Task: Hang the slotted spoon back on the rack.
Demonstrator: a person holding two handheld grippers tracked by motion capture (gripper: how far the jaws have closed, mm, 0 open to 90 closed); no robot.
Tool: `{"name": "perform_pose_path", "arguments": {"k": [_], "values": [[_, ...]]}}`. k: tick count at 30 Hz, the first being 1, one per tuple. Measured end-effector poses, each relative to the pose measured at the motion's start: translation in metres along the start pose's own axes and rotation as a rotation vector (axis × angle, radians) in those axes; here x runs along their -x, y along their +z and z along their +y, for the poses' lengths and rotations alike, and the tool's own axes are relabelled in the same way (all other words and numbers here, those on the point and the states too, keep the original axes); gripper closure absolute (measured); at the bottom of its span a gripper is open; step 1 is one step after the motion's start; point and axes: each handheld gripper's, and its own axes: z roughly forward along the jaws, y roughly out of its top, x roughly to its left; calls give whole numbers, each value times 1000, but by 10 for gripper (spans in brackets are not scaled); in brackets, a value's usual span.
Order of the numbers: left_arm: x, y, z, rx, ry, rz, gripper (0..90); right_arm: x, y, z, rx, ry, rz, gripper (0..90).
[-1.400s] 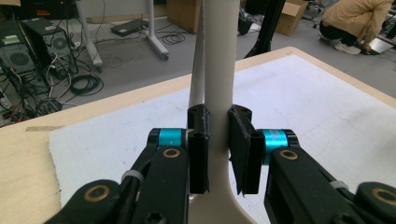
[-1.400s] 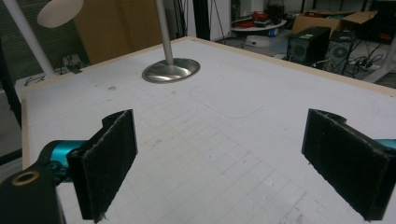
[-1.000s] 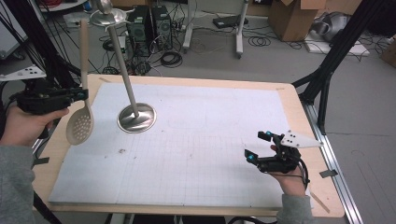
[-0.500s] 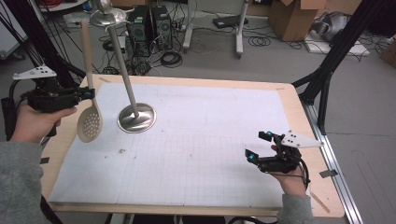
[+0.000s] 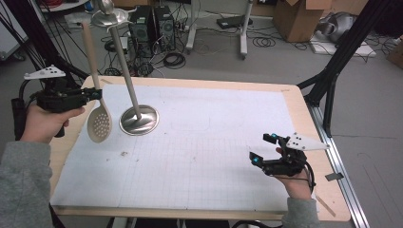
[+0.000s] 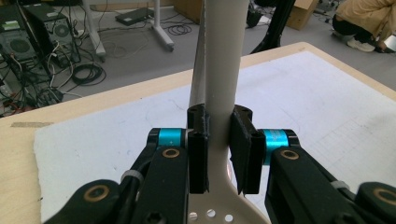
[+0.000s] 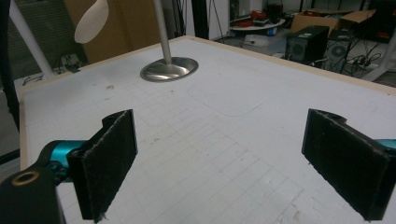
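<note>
A beige slotted spoon (image 5: 100,124) hangs bowl-down over the table's left edge, its long handle (image 6: 223,70) rising steeply. My left gripper (image 5: 95,93) is shut on that handle just above the bowl, with the pads (image 6: 198,149) pressed on both sides. Right beside the bowl stands a metal stand (image 5: 139,119) with a round base, a slanted pole and a small top piece. From the right gripper view, the stand's base (image 7: 169,68) and the spoon's bowl (image 7: 92,21) are far across the mat. My right gripper (image 5: 263,148) rests near the front right, jaws wide open around nothing (image 7: 224,163).
A white gridded mat (image 5: 204,142) covers the wooden table (image 5: 304,118). Black frame legs (image 5: 332,71) rise at the right and left corners. Computer cases (image 5: 152,23), cables and cardboard boxes sit on the floor beyond the far edge.
The spoon's bowl has swung right toward the stand's base, and my left hand has turned so its grey plate faces up. The right gripper has stayed put.
</note>
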Motion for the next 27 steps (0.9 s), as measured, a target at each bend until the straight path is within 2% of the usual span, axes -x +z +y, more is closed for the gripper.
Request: {"name": "perform_pose_path", "arguments": {"k": [4, 10, 16, 20, 23, 27], "values": [[2, 5, 1, -4, -15, 2, 774, 1, 0, 0, 2, -4, -3, 94], [3, 9, 1, -1, -11, 25, 772, 0, -1, 1, 6, -9, -3, 95], [5, 12, 1, -7, -9, 20, 768, 0, -1, 1, 3, -2, -3, 94], [6, 15, 1, -3, -9, 32, 764, -1, -1, 1, 0, -5, -4, 94], [6, 15, 1, 4, 2, 22, 751, -1, -1, 1, 1, -4, -5, 94], [6, 12, 1, 32, 13, 3, 690, 0, -2, 1, 1, -7, -7, 94]]}}
